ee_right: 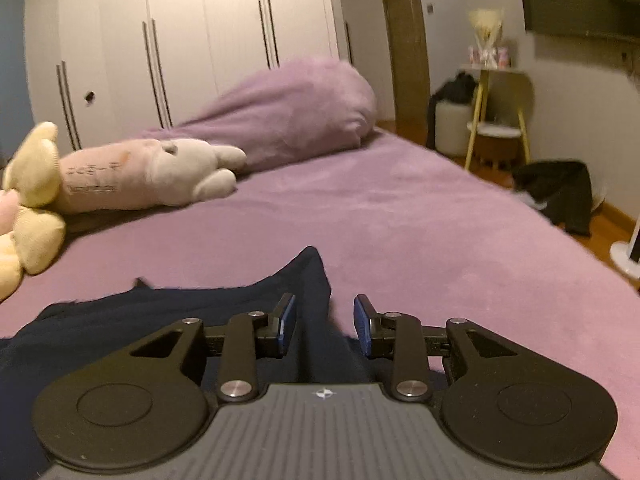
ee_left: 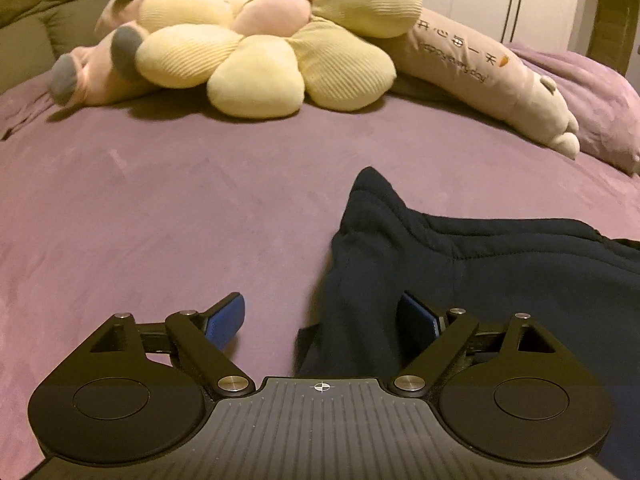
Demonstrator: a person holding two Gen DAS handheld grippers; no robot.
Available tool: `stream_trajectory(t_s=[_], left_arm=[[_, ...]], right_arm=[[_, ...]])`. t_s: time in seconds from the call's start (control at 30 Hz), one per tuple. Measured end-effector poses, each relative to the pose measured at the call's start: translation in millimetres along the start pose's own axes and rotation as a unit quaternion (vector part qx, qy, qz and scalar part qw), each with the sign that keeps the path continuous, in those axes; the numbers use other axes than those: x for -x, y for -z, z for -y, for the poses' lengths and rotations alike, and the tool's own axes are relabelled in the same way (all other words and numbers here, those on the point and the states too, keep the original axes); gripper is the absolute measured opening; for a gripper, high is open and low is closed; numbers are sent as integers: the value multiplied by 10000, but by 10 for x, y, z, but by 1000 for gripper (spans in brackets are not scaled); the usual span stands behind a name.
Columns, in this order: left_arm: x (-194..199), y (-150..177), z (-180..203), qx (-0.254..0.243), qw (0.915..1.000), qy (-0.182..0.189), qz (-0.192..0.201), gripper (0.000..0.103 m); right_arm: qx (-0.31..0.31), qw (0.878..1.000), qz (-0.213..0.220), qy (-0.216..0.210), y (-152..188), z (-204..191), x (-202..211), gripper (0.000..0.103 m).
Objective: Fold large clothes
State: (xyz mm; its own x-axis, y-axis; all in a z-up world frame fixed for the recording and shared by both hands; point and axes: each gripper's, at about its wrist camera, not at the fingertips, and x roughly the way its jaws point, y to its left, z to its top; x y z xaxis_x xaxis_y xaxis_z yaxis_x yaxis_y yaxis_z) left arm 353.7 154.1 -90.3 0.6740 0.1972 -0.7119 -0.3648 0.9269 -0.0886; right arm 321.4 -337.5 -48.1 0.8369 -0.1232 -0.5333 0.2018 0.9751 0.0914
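While its blue pads stand wide apart, the left gripper (ee_left: 324, 316) straddles the edge of a dark navy garment (ee_left: 420, 256) at lower right. The right gripper (ee_right: 325, 318), narrower yet parted, brackets a fold (ee_right: 316, 304) on the purple bedspread (ee_right: 420, 208).

White wardrobe (ee_right: 180, 40), purple bed (ee_right: 400, 208), yellow-legged side table (ee_right: 496, 112), wooden floor (ee_right: 608, 224).

One navy garment (ee_left: 440, 264), two grippers — perhaps three plush toys (ee_left: 256, 60)
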Motion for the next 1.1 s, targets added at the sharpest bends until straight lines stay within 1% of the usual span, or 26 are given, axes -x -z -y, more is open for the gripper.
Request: stream_trajectory(t_s=[0.03,0.07,0.1,0.13,0.17,0.2,0.23,0.3,0.33,0.4,0.47,0.53,0.57,0.63,0.73,0.8,0.87,0.9,1.03,1.07,1.1], left_arm=[[28,11,-6,1,10000,2,-14,90],[52,21,-13,-20,10000,0,-28,90],[65,32,-9,-69,10000,-10,-29,90],[73,37,-16,-109,9999,-36,-44,91],[92,40,-35,-123,9999,-74,-76,92],[117,32,-54,-105,9999,-85,-95,92],[160,33,-84,-80,9999,-90,-98,92],[286,55,-160,-105,9999,-63,-62,93],[352,82,-201,-141,9999,-21,-39,93],[521,157,-282,-146,9998,100,-43,93],[746,277,-418,63,9993,373,-52,93],[942,446,-606,427,9964,715,-153,93],[1020,532,-715,654,9935,908,-222,93],[1165,751,-939,1144,9839,1306,-418,93],[1269,1057,-1187,1879,9605,1908,-753,93],[1259,1191,-1267,2294,9420,2261,-944,92],[1209,1239,-1268,2501,9304,2471,-1035,91],[1183,1249,-1239,2517,9291,2493,-1061,91],[1015,1163,-1126,2336,9287,2649,-1127,90],[963,1145,-1113,2351,9274,2671,-1152,88],[920,1150,-1109,2395,9242,2733,-1174,87]], right_arm=[[15,10000,16,-58,41,11,97,29],[72,9999,4,-88,120,1,207,20],[123,9999,-26,-87,168,-16,266,15],[189,9997,-121,-118,236,-33,298,15],[250,9991,-327,-141,307,-44,284,14],[327,9979,-554,-87,352,-49,240,13],[461,9970,-613,0,400,-60,239,13],[679,9965,-468,107,396,-102,337,13],[684,9966,-446,110,379,-110,377,13],[427,9984,-362,-24,355,-82,534,13],[234,9993,-217,-171,381,-67,727,13],[219,9992,-130,-295,446,-101,906,14],[249,9988,-202,-372,488,-132,975,14],[276,9977,-336,-512,575,-211,1092,14],[130,9961,-410,-776,689,-303,1290,14],[75,9954,-512,-802,737,-378,1342,14],[68,9940,-669,-860,779,-469,1346,12],[69,9930,-748,-912,804,-518,1344,11],[94,9893,-948,-1106,840,-696,1396,11],[119,9887,-989,-1124,843,-741,1405,11],[132,9878,-1037,-1156,847,-776,1408,11]])
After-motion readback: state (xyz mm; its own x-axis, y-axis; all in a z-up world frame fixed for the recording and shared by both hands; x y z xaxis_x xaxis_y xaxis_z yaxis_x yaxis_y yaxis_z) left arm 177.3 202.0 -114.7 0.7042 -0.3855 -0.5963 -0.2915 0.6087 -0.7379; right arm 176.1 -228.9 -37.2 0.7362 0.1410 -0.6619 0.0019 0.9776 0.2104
